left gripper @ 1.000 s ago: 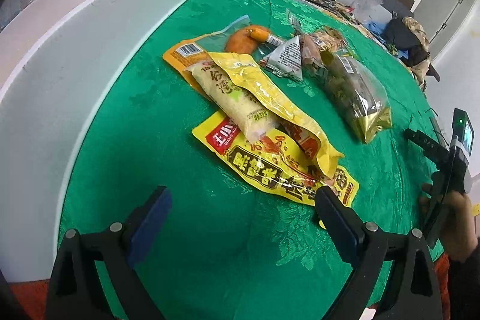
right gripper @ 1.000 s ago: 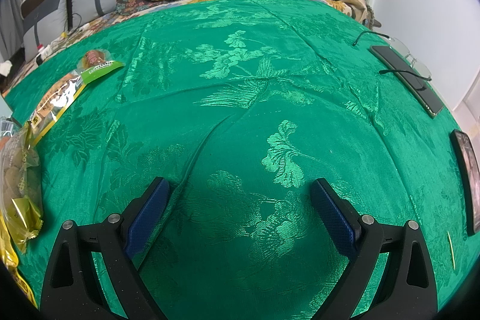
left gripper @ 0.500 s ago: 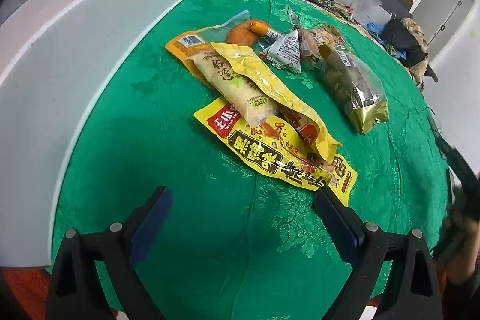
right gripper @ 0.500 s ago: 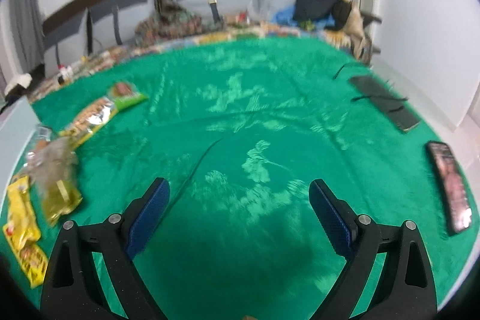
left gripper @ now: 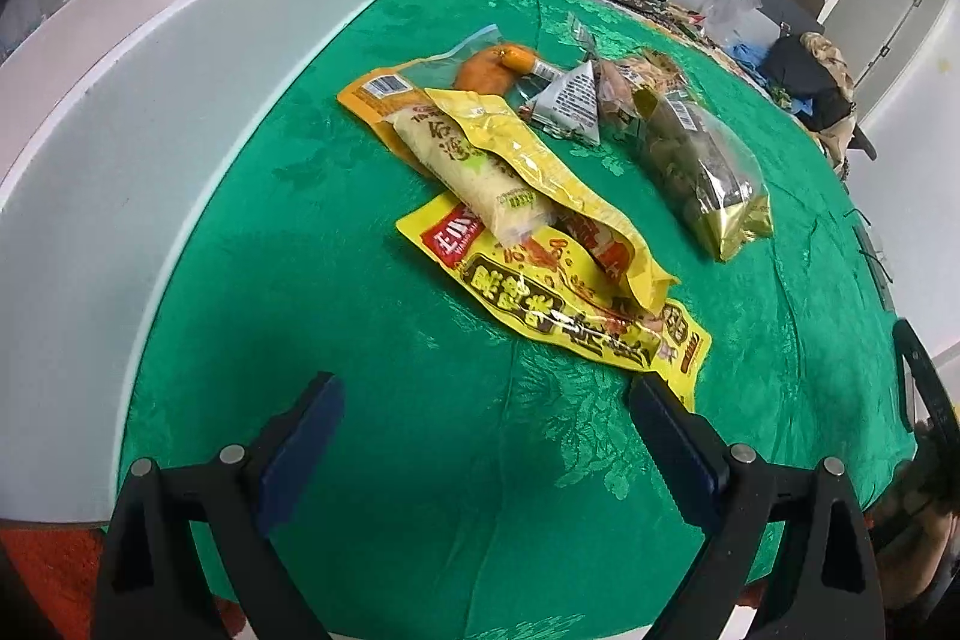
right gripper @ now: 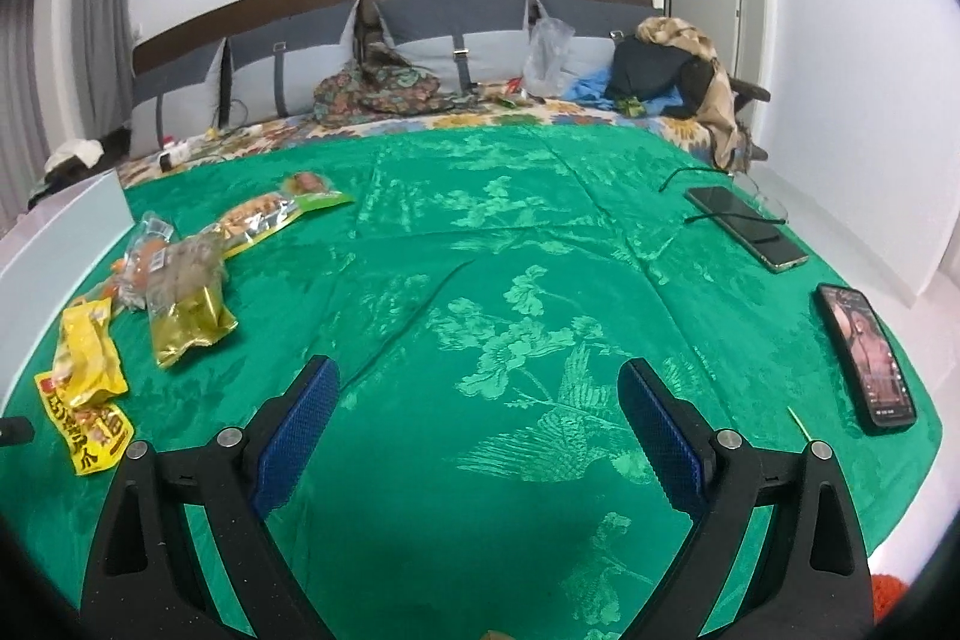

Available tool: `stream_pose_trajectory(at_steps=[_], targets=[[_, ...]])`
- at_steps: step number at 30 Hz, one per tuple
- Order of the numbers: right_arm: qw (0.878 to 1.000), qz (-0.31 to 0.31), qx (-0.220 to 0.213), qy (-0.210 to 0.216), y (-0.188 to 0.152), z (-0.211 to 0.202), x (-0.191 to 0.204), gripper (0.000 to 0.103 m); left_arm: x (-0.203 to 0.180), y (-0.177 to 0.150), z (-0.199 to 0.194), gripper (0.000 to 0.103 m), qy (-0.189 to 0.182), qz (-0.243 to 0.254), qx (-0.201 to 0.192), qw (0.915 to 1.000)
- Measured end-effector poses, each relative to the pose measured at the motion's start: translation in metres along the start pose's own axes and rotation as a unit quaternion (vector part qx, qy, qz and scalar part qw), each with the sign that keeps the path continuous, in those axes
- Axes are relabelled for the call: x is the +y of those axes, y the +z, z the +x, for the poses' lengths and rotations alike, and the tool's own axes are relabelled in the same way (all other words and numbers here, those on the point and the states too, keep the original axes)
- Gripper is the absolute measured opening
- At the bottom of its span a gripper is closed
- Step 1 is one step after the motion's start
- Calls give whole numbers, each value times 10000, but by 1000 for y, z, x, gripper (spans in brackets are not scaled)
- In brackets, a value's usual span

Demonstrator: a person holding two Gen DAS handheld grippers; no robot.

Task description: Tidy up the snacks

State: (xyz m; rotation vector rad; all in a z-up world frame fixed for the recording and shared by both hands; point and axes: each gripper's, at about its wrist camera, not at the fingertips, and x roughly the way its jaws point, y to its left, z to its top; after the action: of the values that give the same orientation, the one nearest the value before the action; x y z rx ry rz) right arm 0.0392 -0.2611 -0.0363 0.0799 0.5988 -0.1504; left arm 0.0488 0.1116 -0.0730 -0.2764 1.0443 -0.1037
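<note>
Green tablecloth (left gripper: 372, 316) carries snack packets (left gripper: 528, 196) beside white box (left gripper: 150, 118).

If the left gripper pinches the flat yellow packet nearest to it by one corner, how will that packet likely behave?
The flat yellow packet lies thin and creased on the green tablecloth, so it would probably droop from a corner pinch. Its glossy film may slip between the pads. Another yellow pouch overlaps its far end and would likely drag or slide off. The left gripper is open.
</note>
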Motion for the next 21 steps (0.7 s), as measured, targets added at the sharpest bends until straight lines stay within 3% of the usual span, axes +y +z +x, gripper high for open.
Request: stream_pose_trajectory(at_steps=[6, 12, 15, 18, 21], targets=[[10000, 73, -50, 46, -4, -7, -6, 96, 11, 31, -6, 95, -9, -363, -28, 9993], [9999, 13, -1, 160, -7, -5, -2, 96, -18, 70, 23, 95, 352, 39, 500, 9981], [9998, -41, -30, 210, -7, -6, 1, 96, -30, 73, 33, 94, 461, 125, 676, 9966], [9997, -64, -16, 237, -8, -6, 2, 96, -48, 61, 31, 94, 348, 443, 694, 9960], [9996, -20, 19, 274, -9, -4, 0, 96, -73, 42, 24, 95, 81, 1199, 593, 9910]])
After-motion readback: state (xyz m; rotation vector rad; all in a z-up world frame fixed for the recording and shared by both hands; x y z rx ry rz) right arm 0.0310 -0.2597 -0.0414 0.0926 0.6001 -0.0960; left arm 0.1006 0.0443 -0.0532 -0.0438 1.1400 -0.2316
